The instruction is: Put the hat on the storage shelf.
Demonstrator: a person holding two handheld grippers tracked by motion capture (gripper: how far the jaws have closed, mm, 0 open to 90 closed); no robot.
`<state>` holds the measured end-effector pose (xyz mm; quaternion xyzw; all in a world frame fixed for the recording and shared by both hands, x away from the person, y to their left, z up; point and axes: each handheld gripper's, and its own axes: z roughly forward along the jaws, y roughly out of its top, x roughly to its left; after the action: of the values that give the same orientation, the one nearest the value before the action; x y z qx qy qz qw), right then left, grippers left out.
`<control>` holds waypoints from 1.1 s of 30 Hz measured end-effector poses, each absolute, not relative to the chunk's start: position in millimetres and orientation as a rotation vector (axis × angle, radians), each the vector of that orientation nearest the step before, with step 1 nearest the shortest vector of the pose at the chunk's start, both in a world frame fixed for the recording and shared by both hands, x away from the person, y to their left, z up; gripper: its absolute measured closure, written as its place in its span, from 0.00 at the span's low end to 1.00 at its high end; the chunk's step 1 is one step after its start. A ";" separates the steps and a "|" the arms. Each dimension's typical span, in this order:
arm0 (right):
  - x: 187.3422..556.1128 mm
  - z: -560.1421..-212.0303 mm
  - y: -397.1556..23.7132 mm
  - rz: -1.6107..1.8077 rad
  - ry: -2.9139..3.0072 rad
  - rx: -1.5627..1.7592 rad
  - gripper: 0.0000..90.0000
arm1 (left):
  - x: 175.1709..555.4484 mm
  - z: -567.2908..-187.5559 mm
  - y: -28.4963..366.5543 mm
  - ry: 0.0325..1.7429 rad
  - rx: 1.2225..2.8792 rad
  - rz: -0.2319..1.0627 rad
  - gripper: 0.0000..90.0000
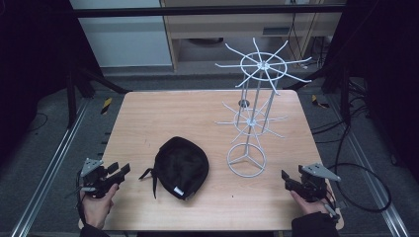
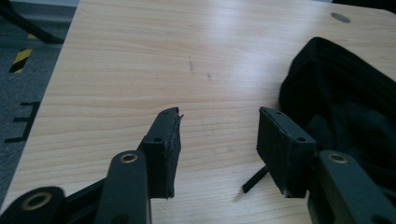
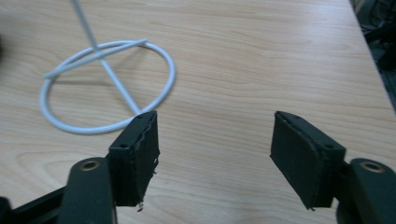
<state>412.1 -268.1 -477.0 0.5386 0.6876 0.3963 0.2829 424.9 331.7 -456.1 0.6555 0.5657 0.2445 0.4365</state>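
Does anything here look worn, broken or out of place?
Yes: the foam pads on the right gripper have frayed, torn edges. The black cap lies crumpled beside the white rack, not hung on it.

Dim overhead light, dark surroundings; gripper views maybe slightly soft.

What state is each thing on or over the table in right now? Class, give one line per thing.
black cap: lying crumpled on the table, strap trailing off its left side, untouched.
white wire rack: standing upright on its ring base, hooks bare.
left gripper: jaws open, nothing between them, beside the cap.
right gripper: jaws open, nothing between them, near the rack's base.
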 end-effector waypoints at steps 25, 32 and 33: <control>399.1 -460.0 -178.9 1.249 2.134 1.183 0.54 | 430.0 -444.1 285.3 1.261 1.722 0.564 0.53; 406.8 -454.3 -147.5 1.274 2.187 1.113 0.56 | 441.0 -446.6 271.8 1.256 1.754 0.552 0.53; 408.0 -454.0 -142.8 1.275 2.197 1.103 0.56 | 443.3 -447.0 269.9 1.256 1.758 0.552 0.53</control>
<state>408.0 -142.8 -454.0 0.3915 0.7796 0.4524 0.1853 443.3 269.9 -447.0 0.7078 0.5058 0.2221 0.4403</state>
